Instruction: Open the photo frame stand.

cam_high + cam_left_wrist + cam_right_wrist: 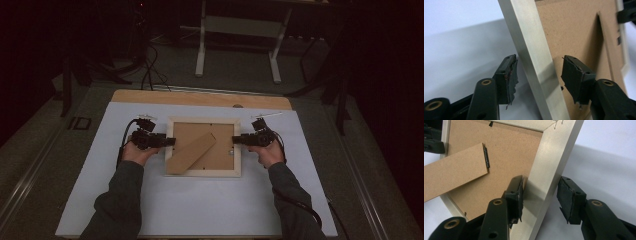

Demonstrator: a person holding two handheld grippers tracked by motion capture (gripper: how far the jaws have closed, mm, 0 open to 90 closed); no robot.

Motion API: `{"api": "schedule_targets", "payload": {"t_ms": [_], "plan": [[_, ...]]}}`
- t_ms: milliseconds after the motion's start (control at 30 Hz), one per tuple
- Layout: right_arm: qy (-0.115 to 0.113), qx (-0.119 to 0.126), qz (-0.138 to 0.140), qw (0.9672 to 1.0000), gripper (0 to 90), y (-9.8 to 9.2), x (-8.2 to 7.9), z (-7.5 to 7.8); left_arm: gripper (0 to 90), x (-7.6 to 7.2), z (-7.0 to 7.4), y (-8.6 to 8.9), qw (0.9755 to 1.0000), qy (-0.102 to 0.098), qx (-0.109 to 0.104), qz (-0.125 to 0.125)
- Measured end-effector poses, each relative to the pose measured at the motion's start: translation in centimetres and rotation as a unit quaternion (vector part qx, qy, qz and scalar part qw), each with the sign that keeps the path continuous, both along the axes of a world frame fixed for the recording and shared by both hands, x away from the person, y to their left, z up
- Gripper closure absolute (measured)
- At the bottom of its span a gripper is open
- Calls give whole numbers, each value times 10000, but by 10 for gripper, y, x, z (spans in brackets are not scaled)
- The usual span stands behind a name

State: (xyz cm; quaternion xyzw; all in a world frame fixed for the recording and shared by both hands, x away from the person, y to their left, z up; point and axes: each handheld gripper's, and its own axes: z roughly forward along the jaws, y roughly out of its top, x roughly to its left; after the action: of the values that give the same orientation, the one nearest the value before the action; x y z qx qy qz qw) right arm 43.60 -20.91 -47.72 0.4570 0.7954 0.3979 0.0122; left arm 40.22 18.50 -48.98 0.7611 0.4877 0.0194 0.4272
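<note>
A pale wooden picture frame [202,172] lies face down on the white sheet, its brown backing board and fold-out stand [192,150] facing up. My left gripper [170,141] reaches in from the left. In the left gripper view it [539,72] straddles the frame's left rail [534,50], with a gap at each pad. From the right, my right gripper [236,139] meets the opposite rail. The right gripper view has the gripper [540,192] astride that rail [551,160], inner pad against the rail's edge, outer pad standing clear. The stand [454,175] angles across the backing.
The white sheet [200,210] covers most of the table, with a strip of bare wood [200,98] along the far edge. A white table base [237,30] stands on the floor beyond. Cables trail from both grippers toward the near edge.
</note>
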Motion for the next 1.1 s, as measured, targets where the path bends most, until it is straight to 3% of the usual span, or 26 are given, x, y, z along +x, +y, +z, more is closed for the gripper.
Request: {"api": "schedule_targets", "payload": {"t_ms": [67,233,433,833,1100], "plan": [[-34,-11,17,10000,562,0,-1,1,478,2,-2,2,9999,101,-126,-52],[-102,-24,53,9999,562,0,-2,2,544,2,-1,1,9999,56,-82,-127],[-122,-22,51,9999,561,0,-3,3,558,3,-1,2,9998,71,-111,-169],[-174,-65,77,9998,561,0,-5,5,565,0,6,-1,9998,-39,101,-163],[-327,-172,71,9993,563,0,-7,11,566,0,12,-5,9994,-166,249,-151]]}}
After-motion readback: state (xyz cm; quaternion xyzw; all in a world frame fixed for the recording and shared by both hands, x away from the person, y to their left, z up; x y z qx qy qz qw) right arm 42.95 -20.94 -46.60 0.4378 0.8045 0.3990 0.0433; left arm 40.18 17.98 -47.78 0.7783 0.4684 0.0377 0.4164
